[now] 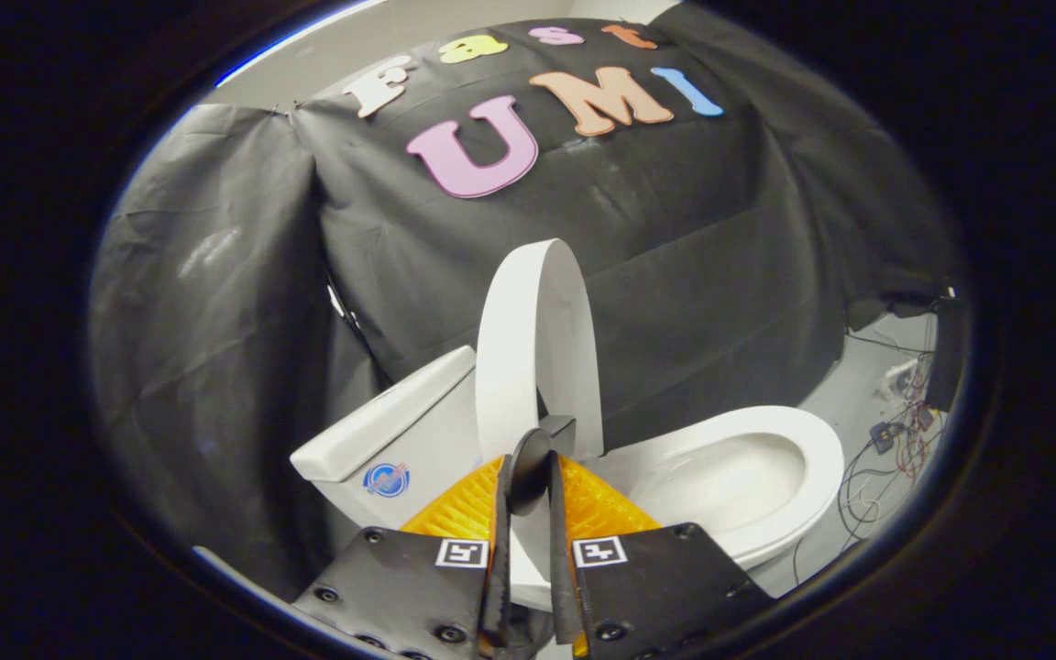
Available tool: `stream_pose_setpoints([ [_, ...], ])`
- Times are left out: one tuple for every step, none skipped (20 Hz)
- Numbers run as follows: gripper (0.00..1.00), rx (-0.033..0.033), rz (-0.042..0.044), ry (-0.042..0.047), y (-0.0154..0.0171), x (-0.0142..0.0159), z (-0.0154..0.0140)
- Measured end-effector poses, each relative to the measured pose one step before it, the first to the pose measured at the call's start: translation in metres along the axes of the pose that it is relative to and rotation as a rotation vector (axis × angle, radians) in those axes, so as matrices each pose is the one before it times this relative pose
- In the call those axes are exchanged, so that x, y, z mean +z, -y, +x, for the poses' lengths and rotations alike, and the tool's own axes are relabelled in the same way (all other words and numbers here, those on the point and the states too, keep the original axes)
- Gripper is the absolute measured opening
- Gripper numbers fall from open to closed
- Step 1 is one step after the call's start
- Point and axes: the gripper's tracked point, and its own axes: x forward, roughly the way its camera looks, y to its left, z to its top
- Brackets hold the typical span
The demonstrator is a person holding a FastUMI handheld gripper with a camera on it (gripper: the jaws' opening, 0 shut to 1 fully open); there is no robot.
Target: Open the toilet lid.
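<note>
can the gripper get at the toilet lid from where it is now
Probably yes, it looks there already. The gripper has its fingers nearly closed around a dark knob at the edge of the raised lid, with nothing between them. Whether both fingers press it is unclear.

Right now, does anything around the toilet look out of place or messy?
Nothing on the toilet itself: the lid stands raised, with the hand-held gripper nearly closed around a small dark knob at the lid's lower edge. The one untidy spot is a tangle of loose wires on the floor beyond the bowl.
</note>
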Motion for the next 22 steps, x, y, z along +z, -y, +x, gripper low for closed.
stream_pose_setpoints([
  [0.19, 0.00608, -0.00207, 0.00093, -0.00767, -0.00093, 0.00285],
  [0.19, 0.00484, -0.01348, -0.00396, -0.00606, -0.00145, 0.00223],
  [0.19, 0.00559, -0.01919, -0.00317, -0.00614, -0.00142, 0.003],
  [0.19, 0.00678, -0.00952, -0.00195, -0.00452, 0.00006, 0.00133],
  [0.19, 0.00501, -0.00909, -0.00124, -0.00406, -0.00078, 0.00073],
  [0.19, 0.00444, -0.00921, 0.00141, -0.00466, 0.00055, 0.00227],
  [0.19, 0.00316, -0.00004, 0.00147, -0.00393, -0.00116, 0.00017],
  [0.19, 0.00369, 0.00293, -0.00087, -0.00288, -0.00042, 0.00096],
  [0.19, 0.00538, -0.00324, -0.00044, -0.00451, -0.00125, 0.00168],
  [0.19, 0.00628, -0.00769, -0.00288, -0.00405, -0.00086, 0.00155],
  [0.19, 0.00577, -0.01013, -0.00173, -0.00339, -0.00048, 0.00279],
  [0.19, 0.00691, -0.00831, -0.00293, -0.00509, -0.00109, 0.00182],
  [0.19, 0.00714, 0.00005, -0.00075, -0.00439, 0.00009, 0.00173],
  [0.19, 0.0063, 0.00064, -0.00208, -0.00463, -0.00121, 0.00277],
  [0.19, 0.00399, -0.00395, -0.00134, -0.00499, -0.00191, 0.00094],
  [0.19, 0.00363, -0.0106, -0.00191, -0.00443, -0.00214, 0.00136],
  [0.19, 0.00481, -0.02006, -0.00529, -0.00438, -0.00127, 0.00229],
  [0.19, 0.00387, -0.01355, -0.00215, -0.00355, -0.00108, 0.00229],
  [0.19, 0.00503, -0.00601, -0.00261, -0.00382, -0.00068, 0.002],
  [0.19, 0.0059, -0.00607, -0.0013, -0.00392, -0.00069, 0.00193],
  [0.19, 0.00634, -0.0078, -0.00456, -0.00386, -0.00235, 0.00197],
  [0.19, 0.00472, -0.00424, -0.00078, -0.0046, -0.00208, 0.00157],
])
